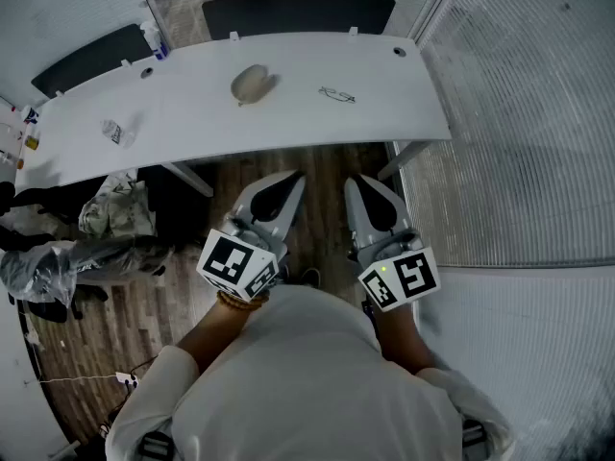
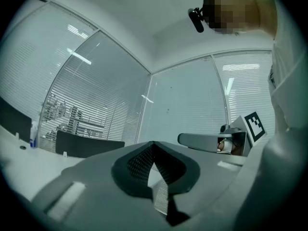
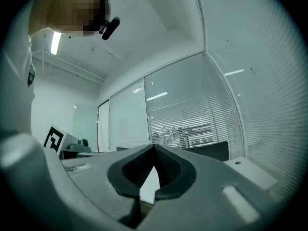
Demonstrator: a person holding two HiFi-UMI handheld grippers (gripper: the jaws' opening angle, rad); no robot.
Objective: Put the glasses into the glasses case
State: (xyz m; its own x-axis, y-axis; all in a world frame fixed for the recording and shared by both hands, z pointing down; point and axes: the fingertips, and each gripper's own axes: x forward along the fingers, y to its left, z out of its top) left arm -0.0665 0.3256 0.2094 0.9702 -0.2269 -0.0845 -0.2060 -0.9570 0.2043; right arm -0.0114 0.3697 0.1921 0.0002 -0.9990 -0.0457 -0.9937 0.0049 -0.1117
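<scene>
On the white table (image 1: 288,123) a beige oval glasses case (image 1: 252,83) lies near the middle, closed as far as I can tell. A pair of thin dark-framed glasses (image 1: 337,94) rests to its right, apart from it. Both grippers hang level close to my body, well short of the table's near edge. My left gripper (image 1: 288,182) is shut with nothing in it, its tips meeting in the left gripper view (image 2: 154,146). The right gripper (image 1: 360,185) is also shut and empty (image 3: 155,149). Neither gripper view shows the case or the glasses.
A small clear bottle (image 1: 114,133) lies on the table's left part. Black chairs (image 1: 298,12) stand behind the table, with another (image 1: 91,58) at the far left. Bags and clutter (image 1: 110,209) sit on the wooden floor at the left. A glass wall with blinds (image 1: 519,113) runs along the right.
</scene>
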